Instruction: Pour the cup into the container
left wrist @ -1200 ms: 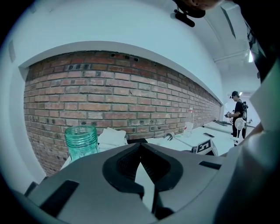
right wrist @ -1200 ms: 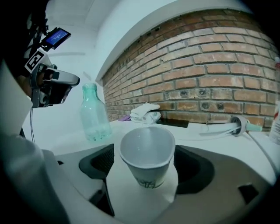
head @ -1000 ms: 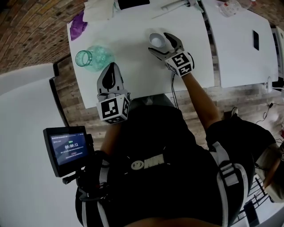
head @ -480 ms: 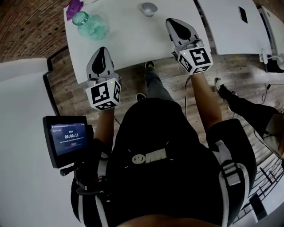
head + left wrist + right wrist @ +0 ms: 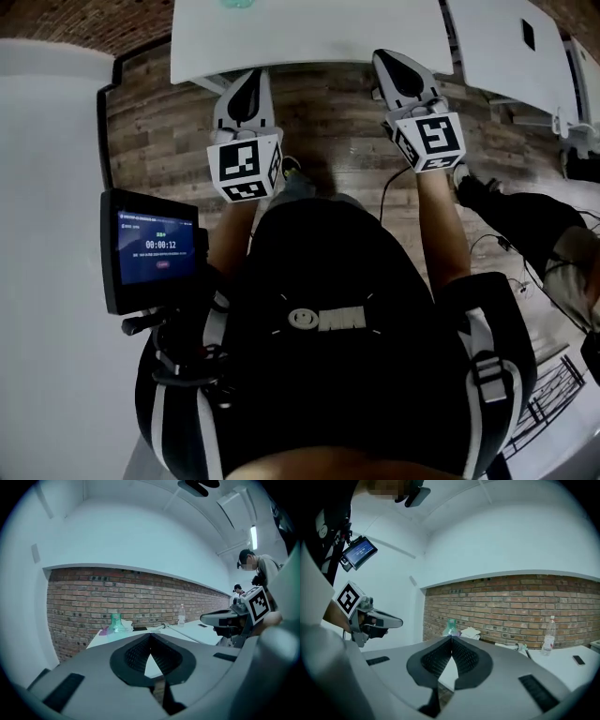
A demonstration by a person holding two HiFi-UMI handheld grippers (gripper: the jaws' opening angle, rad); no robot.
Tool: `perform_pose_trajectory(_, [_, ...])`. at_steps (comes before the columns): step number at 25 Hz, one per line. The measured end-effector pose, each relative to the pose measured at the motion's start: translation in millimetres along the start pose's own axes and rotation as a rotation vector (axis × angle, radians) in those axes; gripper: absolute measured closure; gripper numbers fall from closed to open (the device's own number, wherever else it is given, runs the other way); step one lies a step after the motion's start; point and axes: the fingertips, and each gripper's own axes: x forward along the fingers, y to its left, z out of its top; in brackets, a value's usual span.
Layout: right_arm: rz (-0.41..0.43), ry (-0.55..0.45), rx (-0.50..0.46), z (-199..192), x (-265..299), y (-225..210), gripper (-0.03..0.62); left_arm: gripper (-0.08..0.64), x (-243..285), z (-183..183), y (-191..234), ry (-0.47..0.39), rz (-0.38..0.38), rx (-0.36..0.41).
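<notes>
The green glass container point(image 5: 116, 623) stands at the far left of the white table point(image 5: 309, 37); in the right gripper view the container point(image 5: 451, 626) shows just beyond the jaw tips. The cup is not in any view. My left gripper point(image 5: 253, 77) and right gripper point(image 5: 388, 58) hang over the wooden floor, just short of the table's near edge. Both point roughly level at the table. The left gripper point(image 5: 150, 635) is shut with nothing between its jaws. My right gripper point(image 5: 451, 640) is shut and empty as well.
A small monitor point(image 5: 155, 246) sits on a mount at my left. A plastic water bottle point(image 5: 181, 615) and a phone point(image 5: 578, 660) rest on the tables near the brick wall. A second white table point(image 5: 506, 47) stands to the right. A person point(image 5: 255, 566) stands at the far right.
Both grippers have pulled back off the table and now hang over the floor. The right jaws, open beside the cup a second ago, have shut empty; the cup stayed on the table.
</notes>
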Motion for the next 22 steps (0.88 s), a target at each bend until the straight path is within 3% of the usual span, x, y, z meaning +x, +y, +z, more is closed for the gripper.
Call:
perform_pose_trajectory(11, [0.219, 0.09, 0.069, -23, 43, 43, 0.586, 0.561, -8, -26, 11, 0.107, 0.072, -0.074])
perform_pose_trajectory(17, [0.214, 0.134, 0.042, -33, 44, 52, 0.586, 0.561, -11, -25, 6, 0.106, 0.063, -0.062])
perform_pose_trajectory(22, [0.261, 0.139, 0.045, -34, 88, 56, 0.586, 0.561, 10, -25, 37, 0.092, 0.105, -0.086])
